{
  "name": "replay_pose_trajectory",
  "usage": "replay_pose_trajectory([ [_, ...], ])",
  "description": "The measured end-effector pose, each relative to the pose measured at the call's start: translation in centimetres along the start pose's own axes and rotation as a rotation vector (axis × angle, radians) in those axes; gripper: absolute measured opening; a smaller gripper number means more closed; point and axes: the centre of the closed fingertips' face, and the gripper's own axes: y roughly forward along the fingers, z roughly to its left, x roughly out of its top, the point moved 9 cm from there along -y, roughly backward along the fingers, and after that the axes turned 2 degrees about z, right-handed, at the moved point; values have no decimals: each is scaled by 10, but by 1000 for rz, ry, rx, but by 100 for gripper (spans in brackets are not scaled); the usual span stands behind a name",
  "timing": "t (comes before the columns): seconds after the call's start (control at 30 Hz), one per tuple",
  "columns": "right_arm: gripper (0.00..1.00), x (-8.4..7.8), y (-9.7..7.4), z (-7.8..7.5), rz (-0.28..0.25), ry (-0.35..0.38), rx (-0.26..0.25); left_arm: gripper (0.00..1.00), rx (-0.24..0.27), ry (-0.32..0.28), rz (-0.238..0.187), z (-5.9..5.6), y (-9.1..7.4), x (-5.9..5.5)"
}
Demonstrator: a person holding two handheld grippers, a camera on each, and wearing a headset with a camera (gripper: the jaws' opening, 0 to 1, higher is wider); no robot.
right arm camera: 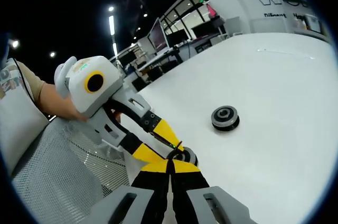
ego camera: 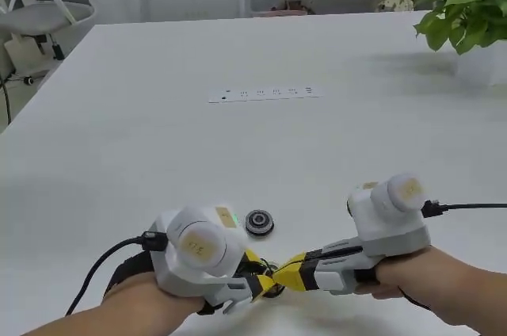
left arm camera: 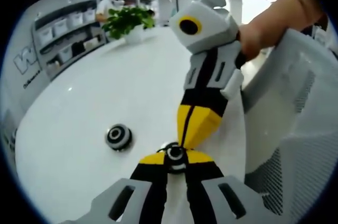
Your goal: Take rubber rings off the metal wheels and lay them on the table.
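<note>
A small metal wheel with a black rubber ring [left arm camera: 175, 155] is held just above the white table [ego camera: 238, 146], near its front edge. My left gripper [left arm camera: 175, 158] is shut on this wheel, one yellow tip on each side. My right gripper [right arm camera: 169, 164] comes in from the opposite side with its jaws pressed together at the wheel's rim [right arm camera: 186, 156], seemingly pinching the ring. In the head view the left gripper [ego camera: 265, 279] and right gripper [ego camera: 280, 276] meet tip to tip. A second ringed wheel [ego camera: 260, 223] lies flat on the table just beyond them.
A white power strip [ego camera: 265, 94] lies at mid-table. A potted plant [ego camera: 467, 3] stands at the far right corner. An office chair [ego camera: 47, 3] sits beyond the table's far left. A mesh chair back [left arm camera: 296, 129] is close behind the grippers.
</note>
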Motion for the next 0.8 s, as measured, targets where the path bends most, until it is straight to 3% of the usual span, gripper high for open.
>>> replay_pose_trajectory([
  [0.2,0,0,-5,-5,-17,21,-24,13,-10,7,-16,0,0,-1],
  [0.47,0,1,-7,-5,-20,23,-24,19,-39,34,-3,-1,-4,0],
  [0.8,0,8,-12,-5,-47,35,-23,32,-71,9,-66,0,-37,6],
])
